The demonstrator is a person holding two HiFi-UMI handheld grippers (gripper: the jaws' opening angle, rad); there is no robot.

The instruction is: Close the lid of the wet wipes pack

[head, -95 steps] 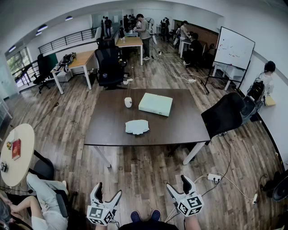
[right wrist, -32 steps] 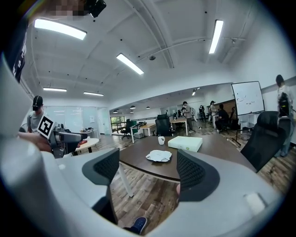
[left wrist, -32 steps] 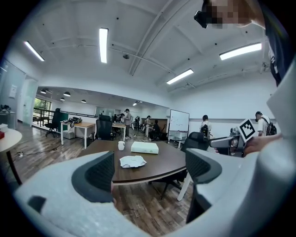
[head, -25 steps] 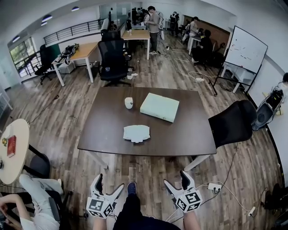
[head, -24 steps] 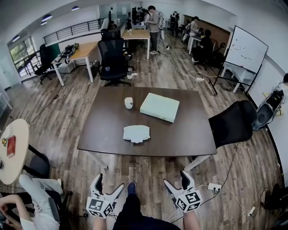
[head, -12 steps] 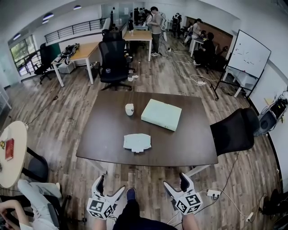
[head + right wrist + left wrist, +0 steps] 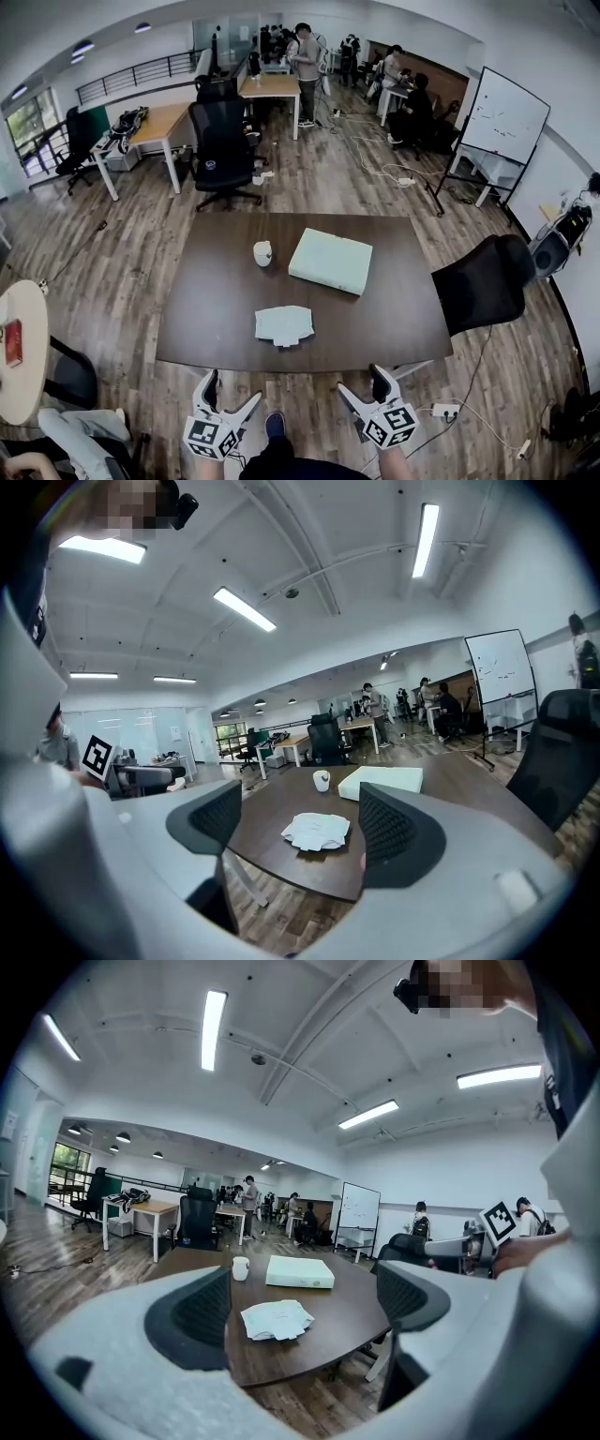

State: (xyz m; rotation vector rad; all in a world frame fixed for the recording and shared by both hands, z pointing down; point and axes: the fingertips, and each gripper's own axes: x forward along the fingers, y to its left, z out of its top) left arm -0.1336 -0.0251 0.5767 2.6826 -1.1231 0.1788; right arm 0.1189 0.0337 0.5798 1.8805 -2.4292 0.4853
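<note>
At bottom edge, short of the dark table [image 7: 208, 309], L gripper [image 7: 230, 394] & R gripper [image 7: 363, 382], both w/ jaws spread, nothing between, wet wipes pack [image 7: 284, 324] near table's front edge, well apart from both, white cup [image 7: 262, 253] & pale box [image 7: 330, 261] behind, black chair [image 7: 221, 141] beyond.

The wet wipes pack [image 7: 284, 324] on the tabletop [image 7: 375, 319] shows too small in every view to tell how its lid sits. The head view's bottom edge cuts off the person [image 7: 281, 467] behind the left tool [image 7: 232, 390] and right tool [image 7: 363, 382]. Its left edge cuts the round side table [image 7: 21, 361].
</note>
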